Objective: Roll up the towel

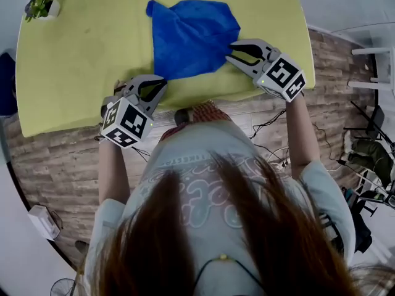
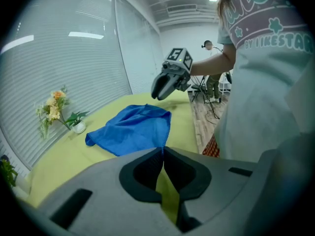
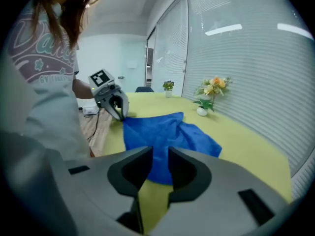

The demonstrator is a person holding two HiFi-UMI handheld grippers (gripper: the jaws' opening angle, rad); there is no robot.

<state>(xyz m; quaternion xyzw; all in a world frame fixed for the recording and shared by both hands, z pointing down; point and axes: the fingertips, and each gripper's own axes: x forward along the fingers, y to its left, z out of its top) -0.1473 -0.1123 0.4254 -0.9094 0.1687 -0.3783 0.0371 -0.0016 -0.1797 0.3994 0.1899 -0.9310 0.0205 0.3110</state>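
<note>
Nearest us, the L gripper (image 1: 162, 84) sits by the front edge of the table (image 1: 80, 66) w/ its jaws closed tip to tip. In its own view the near-left corner of the towel (image 1: 191, 36) runs straight into the tips, so we read it as pinched there. The R gripper (image 1: 229, 53) is at the near-right corner w/ its jaws a narrow gap apart. Blue cloth shows thru the gap, but the pads aren't pressing on it, so it holds nothing.

The towel lies on the yellow-green tabletop btwn and beyond the two grippers. It's fairly flat on our side and bunched and folded over at the far end.

We judge it light, soft and limp, w/ no stiffness. It'll sag and wrinkle when lifted and prob. slide easily on the smooth top, while its nap should hold well in the pads. We'd take it at the two near corners, pinching the thin hem, so the roll starts even. The far bunching likely needs smoothing first.

Farthest off, potted flowers (image 1: 40, 6) stand at the far-left corner, well apart from the towel.

Writing: the shirt (image 2: 275, 43) reads approx. "BY LIKESTAR", cut off at the frame edge. The marker cube (image 1: 126, 121) shows only b/w squares. We see no label on the towel.
</note>
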